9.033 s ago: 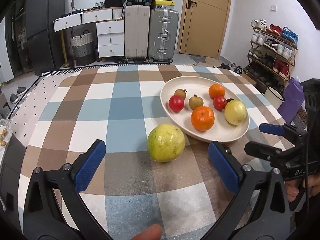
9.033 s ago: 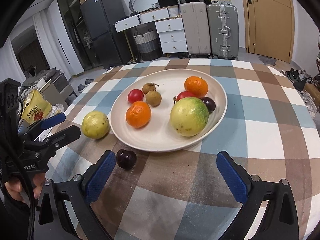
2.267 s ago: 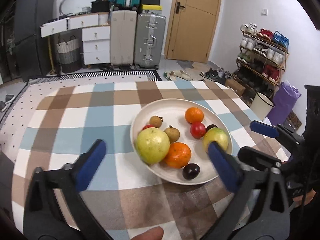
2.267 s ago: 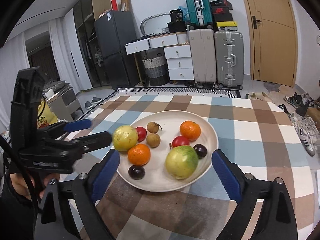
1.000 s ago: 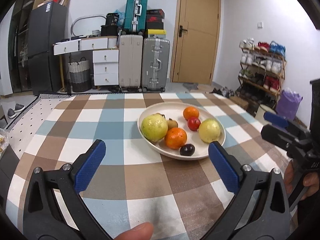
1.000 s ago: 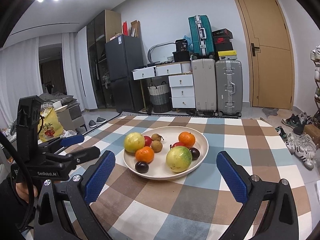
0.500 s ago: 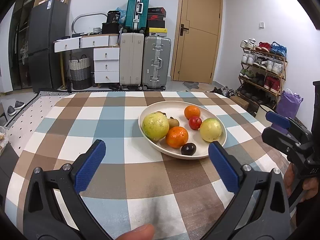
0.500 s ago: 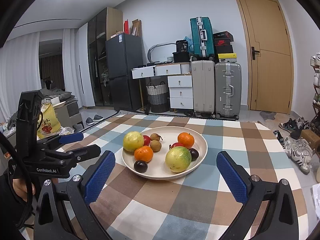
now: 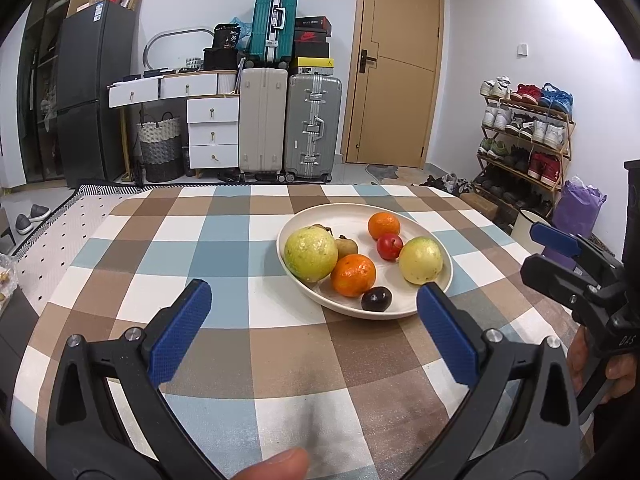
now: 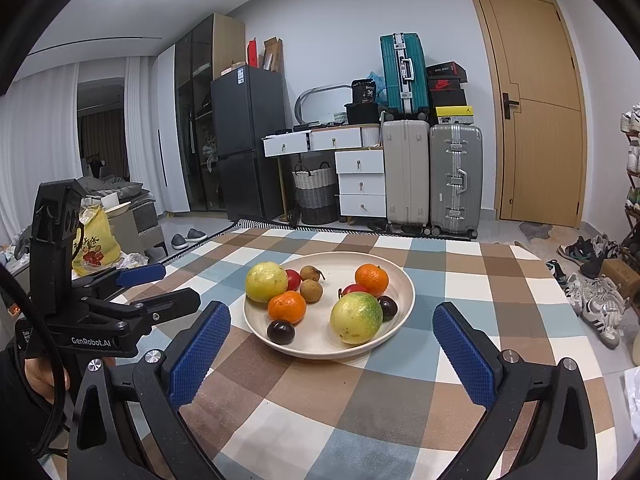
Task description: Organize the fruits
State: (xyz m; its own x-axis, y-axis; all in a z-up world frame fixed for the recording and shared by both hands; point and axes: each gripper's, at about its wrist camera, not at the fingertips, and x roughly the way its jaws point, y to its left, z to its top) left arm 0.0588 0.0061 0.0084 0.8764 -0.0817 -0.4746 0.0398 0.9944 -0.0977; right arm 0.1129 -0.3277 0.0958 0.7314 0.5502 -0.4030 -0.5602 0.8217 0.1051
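Note:
A cream plate (image 9: pixel 402 307) (image 10: pixel 404 280) sits on the checked tablecloth and holds all the fruit. On it lie two yellow-green guavas (image 9: pixel 310 254) (image 10: pixel 356 317), two oranges (image 9: pixel 353 274) (image 10: pixel 371 279), red fruits (image 9: pixel 389 246), small brown longans (image 10: pixel 311 289) and a dark plum (image 9: pixel 376 299) (image 10: pixel 281 331). My left gripper (image 9: pixel 314 330) is open, held back from the plate's near rim, nothing between its blue pads. My right gripper (image 10: pixel 332 354) is also open and empty, short of the plate. Each gripper shows at the edge of the other's view.
The checked tablecloth (image 9: pixel 224 248) stretches left and toward me. Behind the table stand suitcases (image 9: pixel 288 120), white drawers (image 9: pixel 212 128), a black fridge (image 9: pixel 92 88) and a door (image 9: pixel 396 72). A shoe rack (image 9: pixel 524 136) lines the right wall.
Both grippers have drawn back and risen a little from the plate over the last second. All fruit, including the guava and plum once on the cloth, lies on the plate.

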